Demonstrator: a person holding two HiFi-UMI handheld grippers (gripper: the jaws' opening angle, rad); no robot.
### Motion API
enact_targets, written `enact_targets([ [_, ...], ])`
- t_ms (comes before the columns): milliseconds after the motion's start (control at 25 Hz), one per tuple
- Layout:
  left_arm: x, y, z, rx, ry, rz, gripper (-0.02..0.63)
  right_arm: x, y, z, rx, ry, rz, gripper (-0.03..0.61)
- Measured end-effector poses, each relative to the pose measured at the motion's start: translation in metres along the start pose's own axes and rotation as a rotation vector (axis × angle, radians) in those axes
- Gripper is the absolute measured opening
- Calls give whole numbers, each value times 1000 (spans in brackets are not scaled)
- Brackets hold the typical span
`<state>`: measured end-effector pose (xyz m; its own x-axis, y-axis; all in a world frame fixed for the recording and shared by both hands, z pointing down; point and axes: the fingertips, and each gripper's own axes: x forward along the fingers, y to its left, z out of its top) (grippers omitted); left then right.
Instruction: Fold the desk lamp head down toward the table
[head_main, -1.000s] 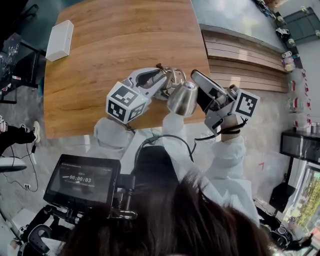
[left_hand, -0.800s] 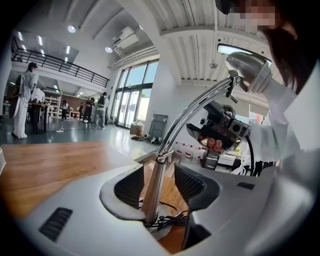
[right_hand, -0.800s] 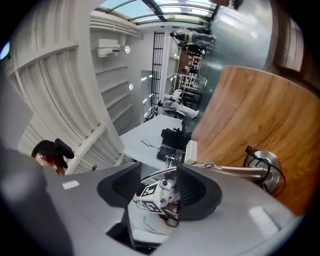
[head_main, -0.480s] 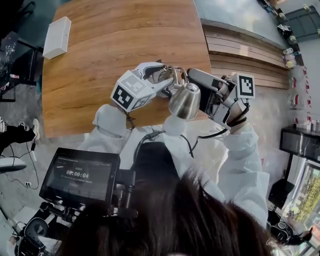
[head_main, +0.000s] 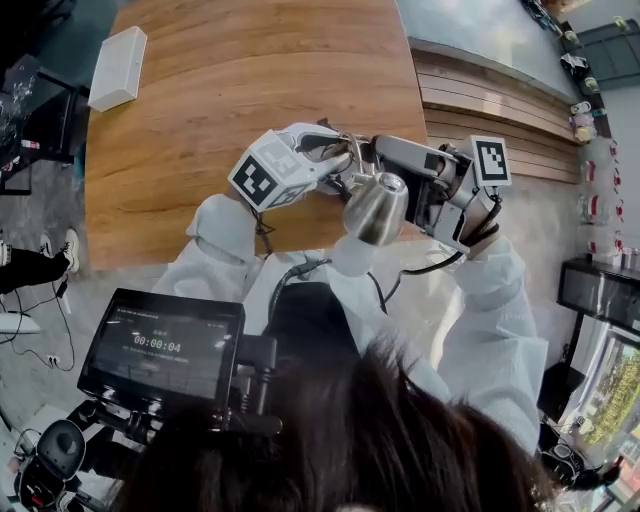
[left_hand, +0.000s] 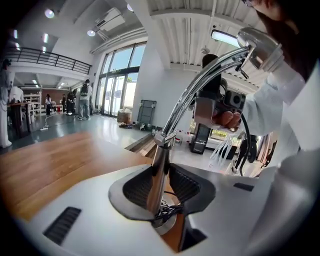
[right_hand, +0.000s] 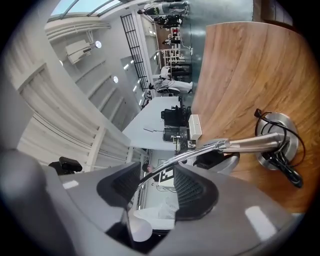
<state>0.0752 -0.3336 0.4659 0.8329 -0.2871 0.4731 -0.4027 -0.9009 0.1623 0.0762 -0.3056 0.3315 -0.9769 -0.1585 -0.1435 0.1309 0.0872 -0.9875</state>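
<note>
Head view: lamp (head_main: 378, 208) at table (head_main: 250, 80) edge

Open going over the wooden table (head_main: 250, 100) across the upper half of the head view, apart from a white box (head_main: 117, 68) at upper left. Crowded at centre by the near edge: lamp head (head_main: 377, 208), stem (left_hand: 159, 160), round base (right_hand: 277, 142), loose black cable (right_hand: 282, 165). Around the stem, left gripper (left_hand: 161, 186), jaws just closing in, with a sliver free at the right pad. Higher up, right gripper (right_hand: 156, 187), jaws just opened, with room on both sides. Lower left blocked by a screen (head_main: 160, 345).
</note>
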Motion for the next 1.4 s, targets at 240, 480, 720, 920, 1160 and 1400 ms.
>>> enact_targets([
  [240, -3, 4, -1, -38, 10, -38, 110, 4, 1, -2, -46, -1, -28, 191],
  [480, -6, 9, -2, -55, 7, -46, 110, 10, -18, -38, -281, 115, -179, 127],
  [720, -6, 14, 0, -39, 5, -9, 110, 6, -51, -51, -540, 147, -281, 103],
  [920, -8, 17, -2, -31, -28, -9, 110, 5, -79, -57, -776, 196, -367, 94],
  [1160, -10, 14, -3, 62, -24, -27, 106, 2, -96, -60, -1010, 244, -365, 98],
  [1400, -12, 8, -1, 147, -16, -50, 102, 0, -105, -62, -1139, 268, -398, 96],
])
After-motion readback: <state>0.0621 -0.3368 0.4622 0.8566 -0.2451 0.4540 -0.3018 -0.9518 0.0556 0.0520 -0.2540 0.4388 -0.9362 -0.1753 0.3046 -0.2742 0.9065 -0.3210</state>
